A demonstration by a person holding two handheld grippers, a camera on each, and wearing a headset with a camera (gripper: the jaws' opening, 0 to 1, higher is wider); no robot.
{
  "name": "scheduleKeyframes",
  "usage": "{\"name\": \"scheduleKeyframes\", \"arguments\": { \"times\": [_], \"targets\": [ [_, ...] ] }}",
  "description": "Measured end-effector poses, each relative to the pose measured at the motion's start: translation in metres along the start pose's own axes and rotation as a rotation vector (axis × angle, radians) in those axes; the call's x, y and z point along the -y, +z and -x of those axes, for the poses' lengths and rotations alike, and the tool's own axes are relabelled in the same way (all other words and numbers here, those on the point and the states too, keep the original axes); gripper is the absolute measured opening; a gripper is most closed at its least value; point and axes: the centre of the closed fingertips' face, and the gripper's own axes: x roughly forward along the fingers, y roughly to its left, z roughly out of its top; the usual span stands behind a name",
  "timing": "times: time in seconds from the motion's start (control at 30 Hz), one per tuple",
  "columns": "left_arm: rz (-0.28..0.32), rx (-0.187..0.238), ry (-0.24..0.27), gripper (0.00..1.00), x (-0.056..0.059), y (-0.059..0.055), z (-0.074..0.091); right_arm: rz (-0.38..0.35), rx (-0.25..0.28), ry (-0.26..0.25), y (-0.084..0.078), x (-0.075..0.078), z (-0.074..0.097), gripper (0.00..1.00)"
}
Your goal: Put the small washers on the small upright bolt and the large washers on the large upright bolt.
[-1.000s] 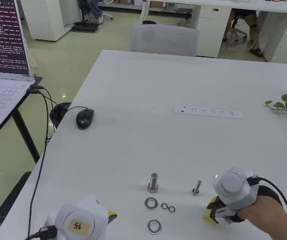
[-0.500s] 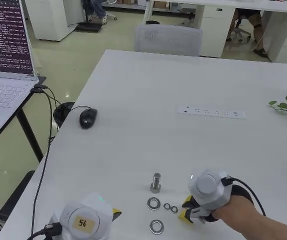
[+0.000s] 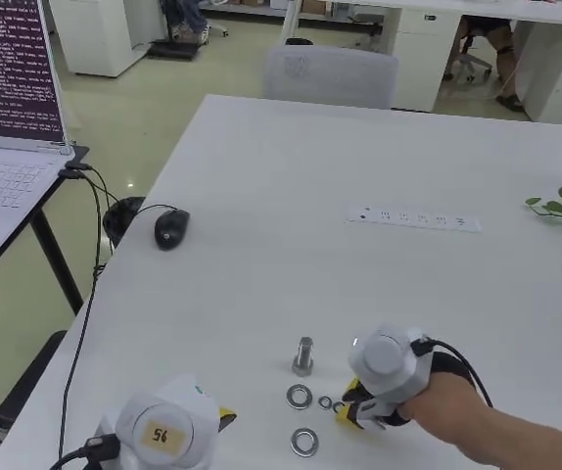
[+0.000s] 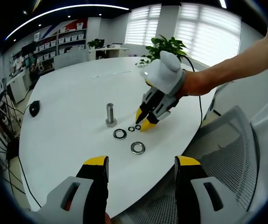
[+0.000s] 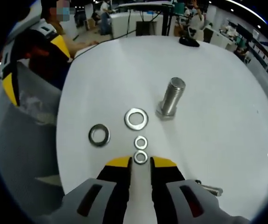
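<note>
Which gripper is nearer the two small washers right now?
Right. The right gripper has its tips just short of the small washers, pointing at them. The left gripper is back by the near edge of the table, with the large washers in between.

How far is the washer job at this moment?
Done: nothing yet; the large bolt is bare, and the two large washers and two small washers lie on the table. In hand: the right claw is at the nearer small washer; grip unclear. Remaining: all four washers.
</note>
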Motion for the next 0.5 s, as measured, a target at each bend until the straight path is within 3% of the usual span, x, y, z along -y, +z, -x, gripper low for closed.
{"name": "scheduleKeyframes", "arguments": {
  "times": [0.27,0.43,0.5],
  "targets": [
    [-0.005,0.004,-0.005,0.56,0.0031,0.0031,-0.0014,0.018,-0.021,-0.003,0.0008,0.0,-0.0016,0.14],
    [-0.001,0.0,0.005,0.56,-0.0013,-0.0006,0.0028,0.014,-0.022,0.015,-0.0032,-0.0038,0.0015,0.14],
    [0.002,-0.002,0.008,0.56,-0.0027,-0.0023,0.0043,0.045,-0.03,0.038,-0.0052,-0.0063,0.0025,0.15]
  ]
}}
